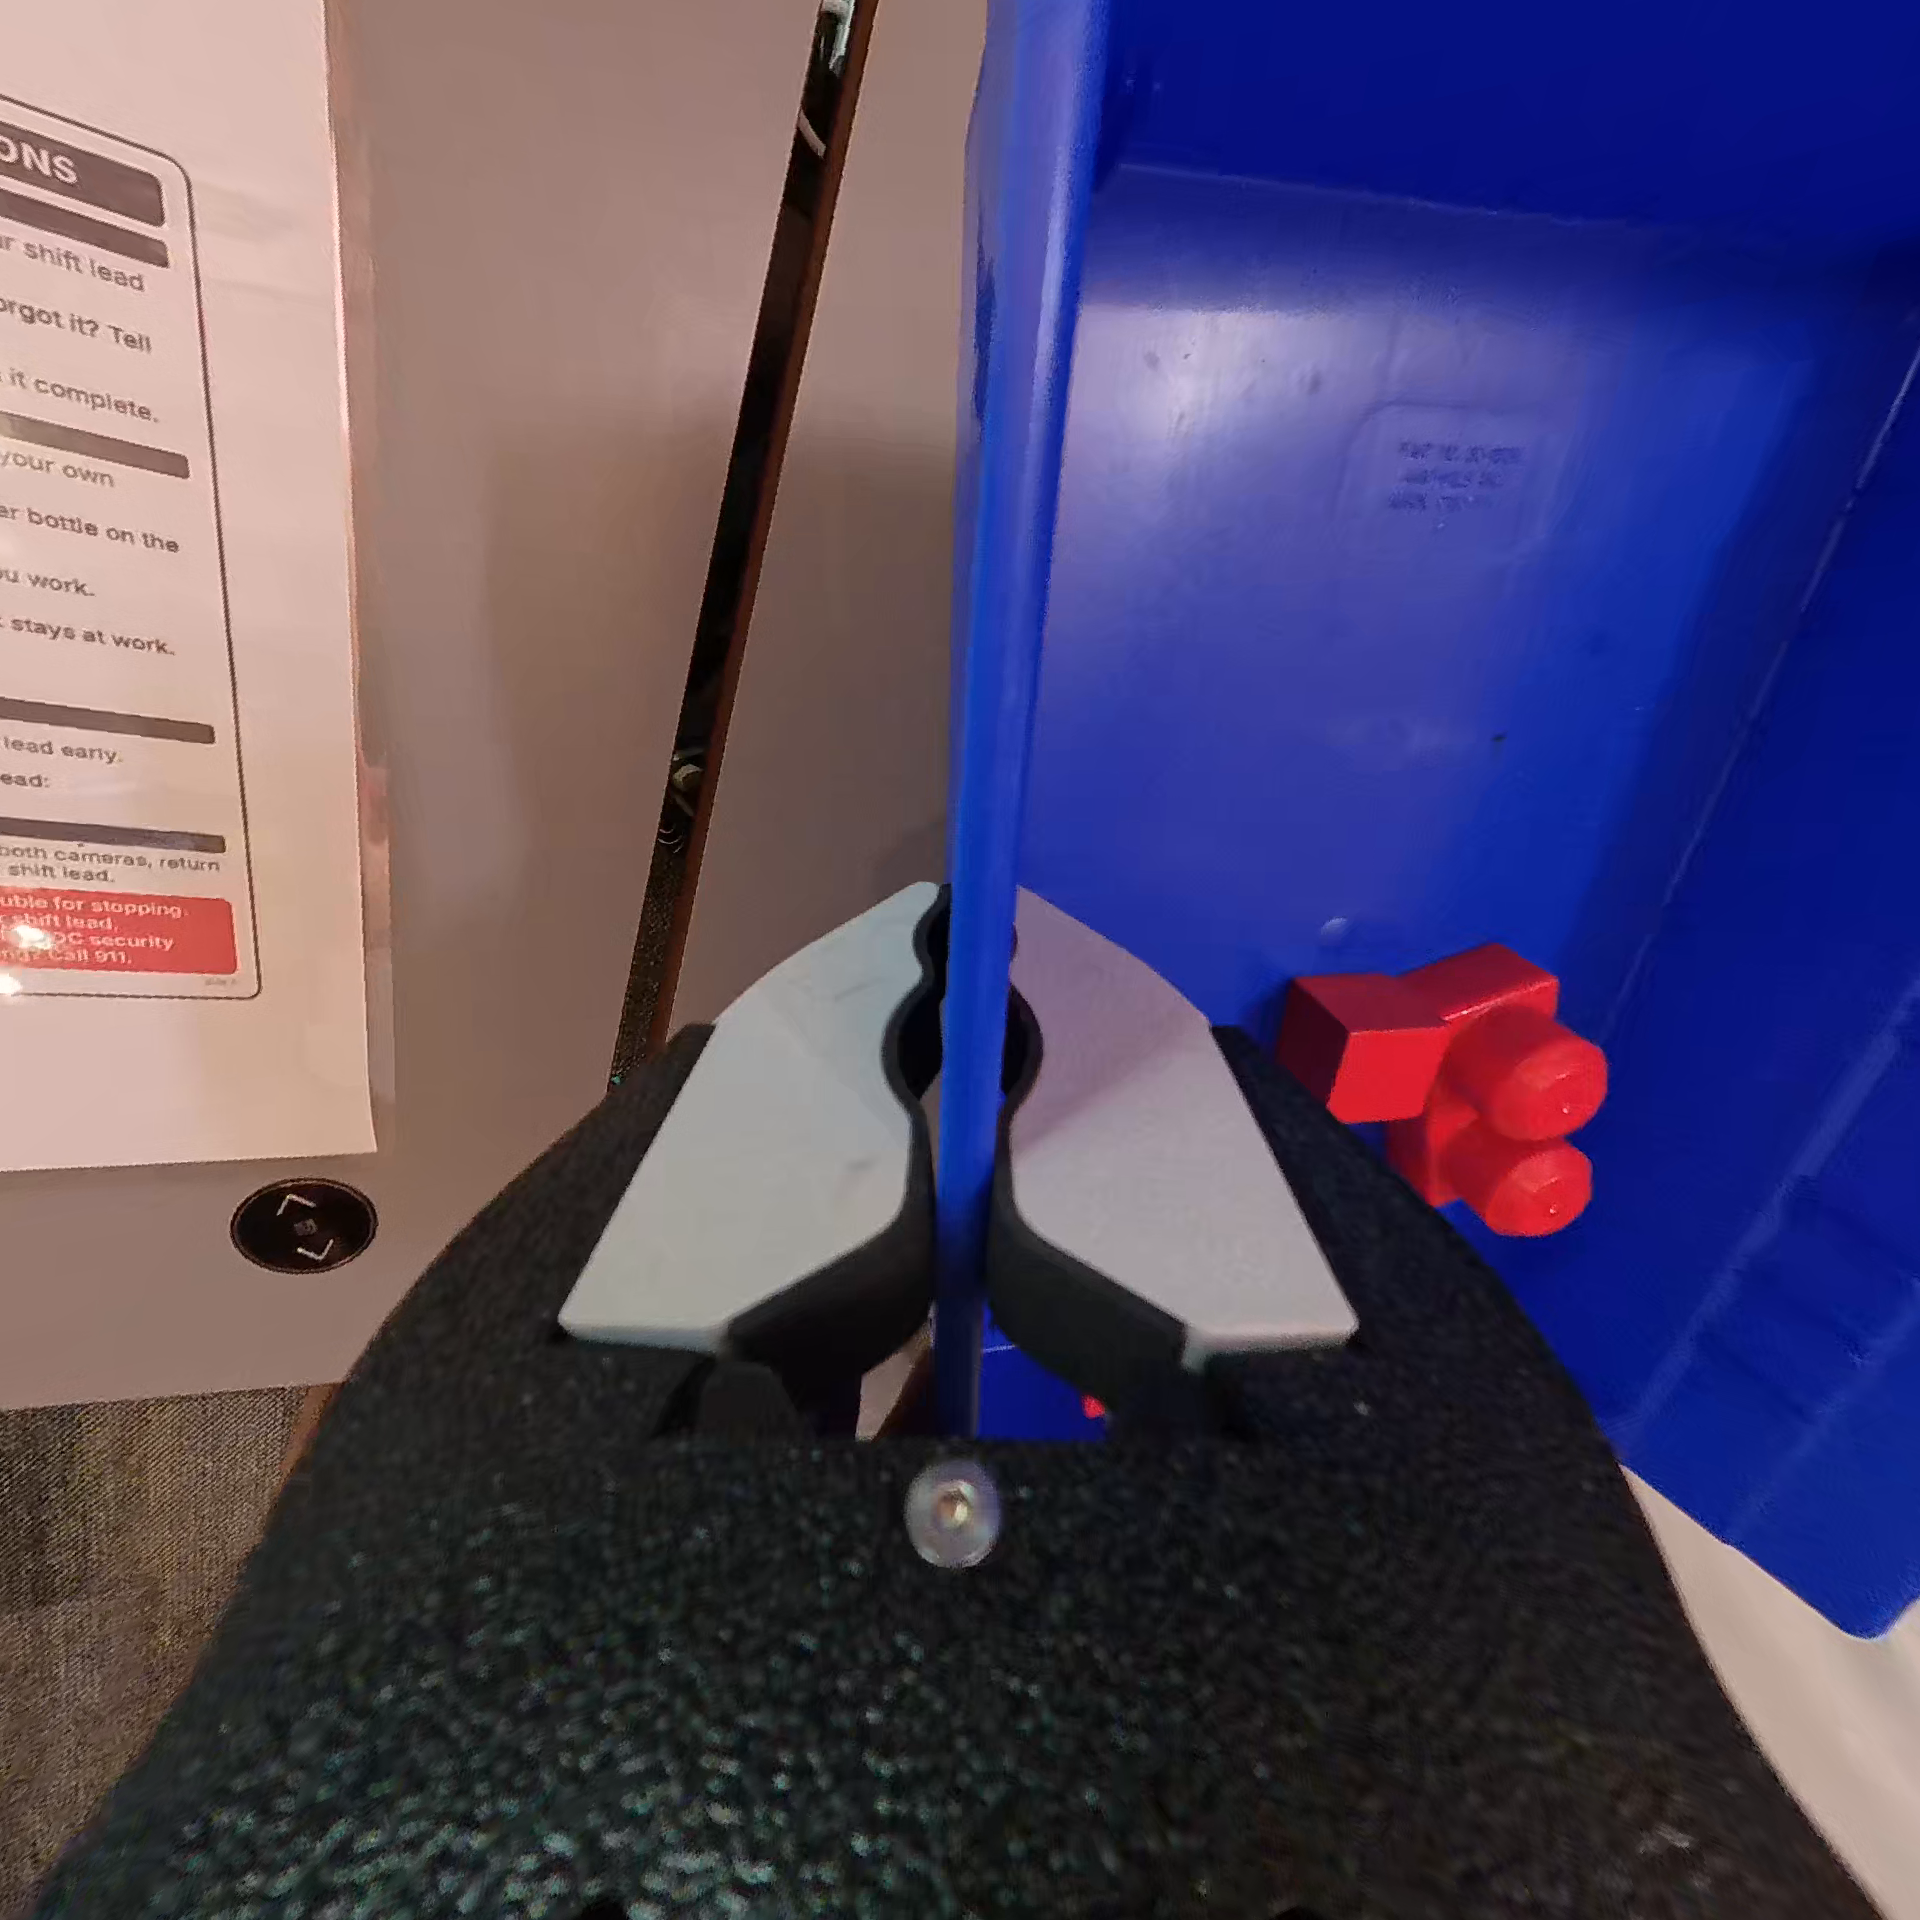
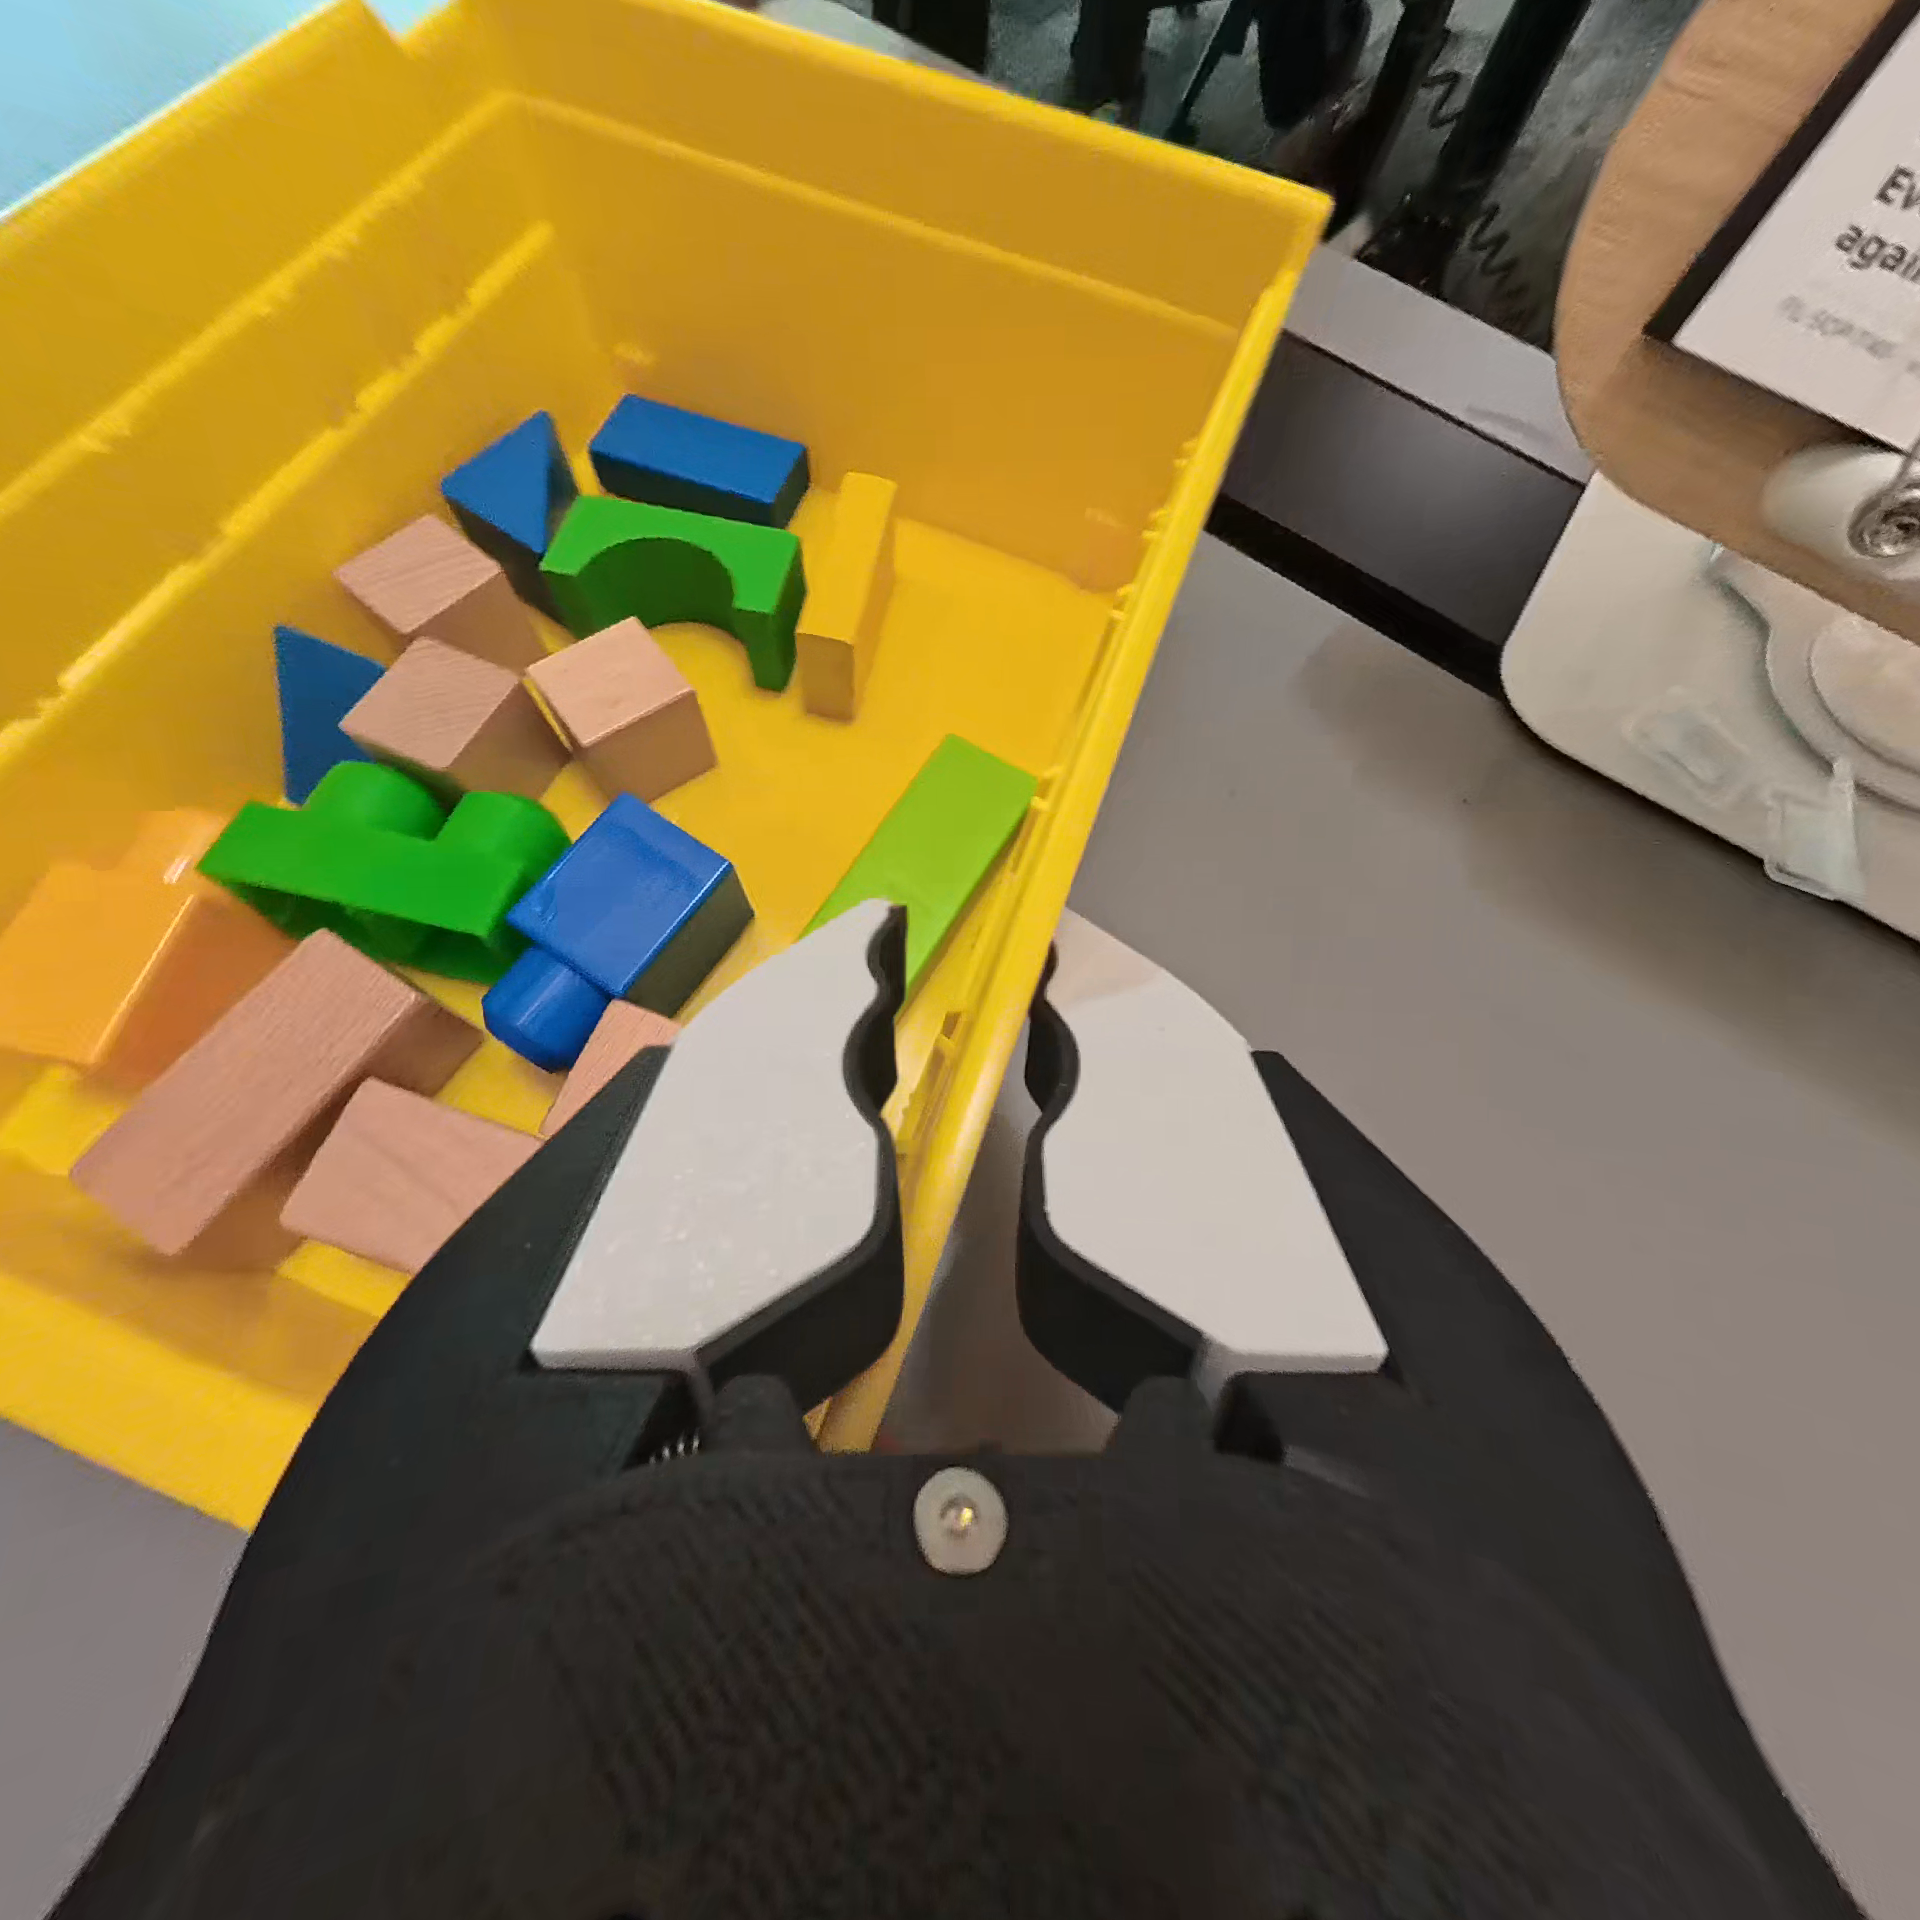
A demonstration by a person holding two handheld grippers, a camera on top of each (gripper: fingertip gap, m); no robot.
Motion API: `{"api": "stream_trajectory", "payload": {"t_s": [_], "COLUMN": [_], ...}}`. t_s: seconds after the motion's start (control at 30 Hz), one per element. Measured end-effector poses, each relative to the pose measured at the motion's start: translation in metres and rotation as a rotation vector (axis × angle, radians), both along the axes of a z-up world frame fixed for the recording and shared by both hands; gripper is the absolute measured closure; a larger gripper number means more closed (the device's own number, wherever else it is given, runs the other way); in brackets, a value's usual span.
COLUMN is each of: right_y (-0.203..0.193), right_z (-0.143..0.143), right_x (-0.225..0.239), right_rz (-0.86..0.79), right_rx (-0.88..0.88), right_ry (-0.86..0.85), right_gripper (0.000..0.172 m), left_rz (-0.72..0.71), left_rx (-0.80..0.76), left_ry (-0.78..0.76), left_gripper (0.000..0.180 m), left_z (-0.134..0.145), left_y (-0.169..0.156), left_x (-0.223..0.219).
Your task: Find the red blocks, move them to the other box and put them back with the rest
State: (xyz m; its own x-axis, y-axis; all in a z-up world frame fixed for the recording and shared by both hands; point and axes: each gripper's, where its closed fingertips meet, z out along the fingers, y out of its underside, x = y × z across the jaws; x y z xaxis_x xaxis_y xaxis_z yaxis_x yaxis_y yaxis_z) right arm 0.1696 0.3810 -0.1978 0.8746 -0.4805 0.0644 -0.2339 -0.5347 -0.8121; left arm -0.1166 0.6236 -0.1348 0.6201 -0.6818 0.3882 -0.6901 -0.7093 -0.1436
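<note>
In the left wrist view my left gripper (image 1: 977, 914) is shut on the thin side wall of the blue box (image 1: 1455, 623), one finger outside and one inside. The box is tipped so that I look at its inner bottom. A red block with two round studs (image 1: 1455, 1081) lies inside it, just right of my inner finger. In the right wrist view my right gripper (image 2: 966, 935) straddles the right wall of the yellow box (image 2: 1195, 520), with both pads against the wall's rim. No red block shows among the blocks in the yellow box.
The yellow box holds several blue, green, orange, yellow and plain wooden blocks; a light green plank (image 2: 935, 842) lies along the gripped wall. A white device with a card (image 2: 1714, 675) stands on the grey table at the right. A printed sheet (image 1: 156, 623) lies at the left.
</note>
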Motion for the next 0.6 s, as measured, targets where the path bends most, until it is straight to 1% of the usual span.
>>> {"api": "stream_trajectory", "payload": {"t_s": [0.1, 0.13, 0.2, 0.27, 0.33, 0.4, 0.5, 0.6], "right_y": [-0.022, -0.033, -0.062, -0.101, -0.150, -0.207, -0.305, -0.400], "right_z": [0.004, 0.004, 0.004, 0.010, 0.017, 0.022, 0.022, 0.027], "right_x": [0.005, 0.007, 0.009, 0.013, 0.021, 0.033, 0.055, 0.081], "right_rz": [0.025, 0.046, 0.085, 0.105, 0.101, 0.081, -0.014, -0.162], "right_rx": [0.025, 0.028, 0.027, 0.039, 0.041, 0.048, 0.069, 0.088], "right_ry": [0.064, 0.081, 0.089, 0.077, 0.063, 0.057, 0.085, 0.094], "right_gripper": [0.164, 0.165, 0.165, 0.165, 0.165, 0.165, 0.165, 0.165], "left_rz": [-0.020, -0.028, -0.048, -0.075, -0.106, -0.144, -0.214, -0.274], "left_rx": [0.005, 0.006, 0.011, 0.013, 0.010, 0.006, -0.001, -0.007], "left_ry": [-0.002, -0.003, -0.011, -0.024, -0.042, -0.056, -0.052, -0.054], "left_gripper": [0.177, 0.177, 0.177, 0.177, 0.177, 0.177, 0.177, 0.177], "left_z": [0.000, 0.000, -0.001, -0.002, -0.005, -0.010, -0.019, -0.030], "left_y": [-0.001, -0.002, -0.005, -0.009, -0.016, -0.025, -0.039, -0.051], "left_x": [0.006, 0.009, 0.017, 0.028, 0.040, 0.055, 0.077, 0.102]}}
